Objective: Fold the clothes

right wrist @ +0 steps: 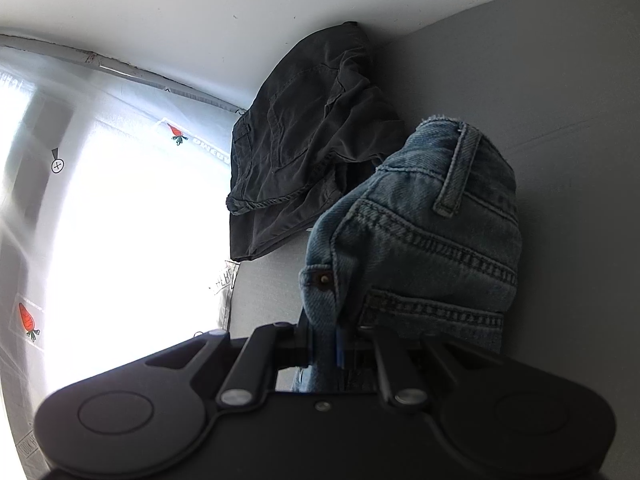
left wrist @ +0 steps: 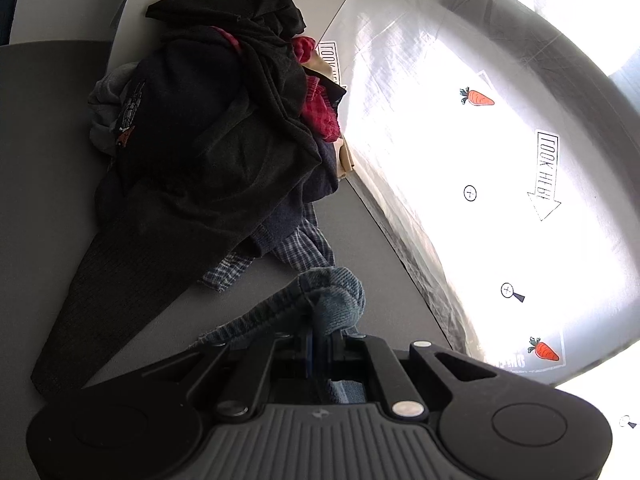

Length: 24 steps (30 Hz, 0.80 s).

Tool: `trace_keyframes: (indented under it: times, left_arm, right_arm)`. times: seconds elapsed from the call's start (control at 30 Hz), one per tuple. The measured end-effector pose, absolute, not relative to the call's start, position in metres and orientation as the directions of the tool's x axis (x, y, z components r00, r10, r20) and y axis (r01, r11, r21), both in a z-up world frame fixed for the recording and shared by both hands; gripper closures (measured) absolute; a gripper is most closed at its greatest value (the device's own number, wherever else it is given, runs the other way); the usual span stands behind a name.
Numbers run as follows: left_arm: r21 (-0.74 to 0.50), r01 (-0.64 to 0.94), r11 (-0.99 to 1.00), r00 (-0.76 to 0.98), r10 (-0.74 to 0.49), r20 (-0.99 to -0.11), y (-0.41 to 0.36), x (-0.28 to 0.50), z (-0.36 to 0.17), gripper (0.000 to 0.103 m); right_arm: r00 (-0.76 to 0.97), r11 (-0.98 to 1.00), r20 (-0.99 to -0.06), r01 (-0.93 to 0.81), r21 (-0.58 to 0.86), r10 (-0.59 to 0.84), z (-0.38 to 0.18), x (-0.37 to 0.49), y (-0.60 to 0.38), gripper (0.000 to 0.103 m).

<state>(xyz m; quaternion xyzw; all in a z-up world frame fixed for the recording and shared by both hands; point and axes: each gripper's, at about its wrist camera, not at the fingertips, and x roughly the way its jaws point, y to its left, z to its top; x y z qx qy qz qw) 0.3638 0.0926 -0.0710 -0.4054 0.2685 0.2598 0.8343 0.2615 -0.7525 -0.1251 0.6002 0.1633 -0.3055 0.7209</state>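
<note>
My left gripper (left wrist: 320, 334) is shut on a bunched edge of blue denim jeans (left wrist: 332, 296), held just in front of the camera above the grey table (left wrist: 48, 152). My right gripper (right wrist: 326, 338) is shut on the waistband end of the same blue jeans (right wrist: 424, 232), where a belt loop, a rivet and pocket stitching show. The jeans hang in folds over the right gripper. A heap of dark clothes (left wrist: 216, 128) with red, plaid and grey pieces lies beyond the left gripper.
Folded dark grey trousers (right wrist: 304, 140) lie on the table (right wrist: 520, 80) beyond the right gripper, by the wall. A glossy sheet printed with carrots and arrows (left wrist: 480, 160) covers the table beside the heap and also shows in the right wrist view (right wrist: 120, 220).
</note>
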Motion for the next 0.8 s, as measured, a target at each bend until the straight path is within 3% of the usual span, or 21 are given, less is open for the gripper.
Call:
trace_keyframes:
  times: [0.43,0.8]
  left_arm:
    - [-0.468,-0.682,0.562,0.642,0.153,-0.751,0.088,0.491,-0.135,0.096]
    - [-0.455,-0.628,0.631,0.656,0.115,-0.746,0.074,0.569,-0.159,0.096]
  right_arm:
    - [0.654,0.174,-0.714,0.755,0.632,-0.25,-0.142,0.381,-0.765,0.092]
    - [0.602,0.17,-0.754,0.798,0.577,-0.264,-0.158,0.439,-0.775,0.092]
